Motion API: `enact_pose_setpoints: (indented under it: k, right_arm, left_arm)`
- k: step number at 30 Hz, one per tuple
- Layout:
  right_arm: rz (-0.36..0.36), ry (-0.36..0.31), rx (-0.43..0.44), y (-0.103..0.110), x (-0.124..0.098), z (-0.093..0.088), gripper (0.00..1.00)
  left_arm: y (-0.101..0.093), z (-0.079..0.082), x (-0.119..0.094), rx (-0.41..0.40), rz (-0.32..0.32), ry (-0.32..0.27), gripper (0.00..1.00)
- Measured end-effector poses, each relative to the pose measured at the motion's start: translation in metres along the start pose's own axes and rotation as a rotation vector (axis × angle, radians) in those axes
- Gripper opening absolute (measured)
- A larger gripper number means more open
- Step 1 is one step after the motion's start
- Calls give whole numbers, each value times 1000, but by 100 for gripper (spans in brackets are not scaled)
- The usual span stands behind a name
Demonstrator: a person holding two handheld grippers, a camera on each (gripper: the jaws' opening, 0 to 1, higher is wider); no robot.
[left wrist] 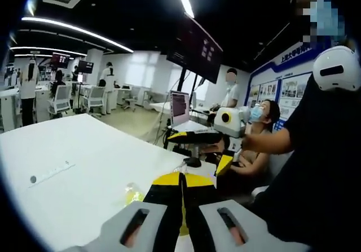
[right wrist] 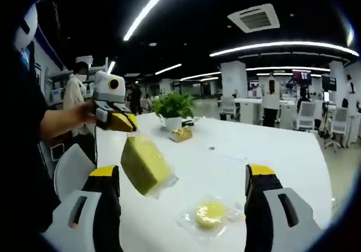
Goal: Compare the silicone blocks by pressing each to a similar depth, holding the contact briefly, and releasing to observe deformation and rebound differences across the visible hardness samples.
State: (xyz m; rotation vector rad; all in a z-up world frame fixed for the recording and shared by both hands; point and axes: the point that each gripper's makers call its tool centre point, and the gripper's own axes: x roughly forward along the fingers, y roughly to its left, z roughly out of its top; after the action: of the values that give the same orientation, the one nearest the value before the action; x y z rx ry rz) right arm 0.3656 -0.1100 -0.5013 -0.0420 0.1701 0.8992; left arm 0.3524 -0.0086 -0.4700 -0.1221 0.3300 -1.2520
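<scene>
In the right gripper view a yellow-green silicone block [right wrist: 144, 164] in a clear bag hangs tilted above the white table [right wrist: 271, 150]. My left gripper [right wrist: 125, 122] comes in from the left, shut on the top of that bag. My right gripper [right wrist: 181, 173] stands wide open, and the block hangs just inside its left jaw. A round yellow sample [right wrist: 210, 212] in clear wrap lies on the table below. In the left gripper view my left gripper [left wrist: 181, 176] has its yellow tips together, the round sample [left wrist: 133, 194] lies to their left, and the right gripper [left wrist: 197, 153] faces me, open.
A potted plant [right wrist: 174, 108] and a small yellow object [right wrist: 181, 133] stand farther along the table. A pale strip [left wrist: 51, 173] lies on the table [left wrist: 96, 150], and a monitor [left wrist: 179, 105] stands at its end. A seated person [left wrist: 262, 116] is close behind, with a chair [right wrist: 70, 167] beside the table.
</scene>
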Motion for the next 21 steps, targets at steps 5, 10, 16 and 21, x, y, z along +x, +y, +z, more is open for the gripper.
enact_pose_setpoints:
  k: [5,10,16,21]
  right_arm:
    - [-43,-1,11,-4,-26,-2,81]
    - [-111,29,3,-14,-49,-15,79]
    - [-152,108,52,-17,-68,-47,78]
    - [-162,163,96,-11,-76,-71,74]
  left_arm:
    - [4,-2,0,-13,11,-11,0]
    - [10,-4,1,-43,24,-13,0]
    - [19,-5,0,-60,47,-14,0]
    - [24,-4,-1,-84,56,-27,0]
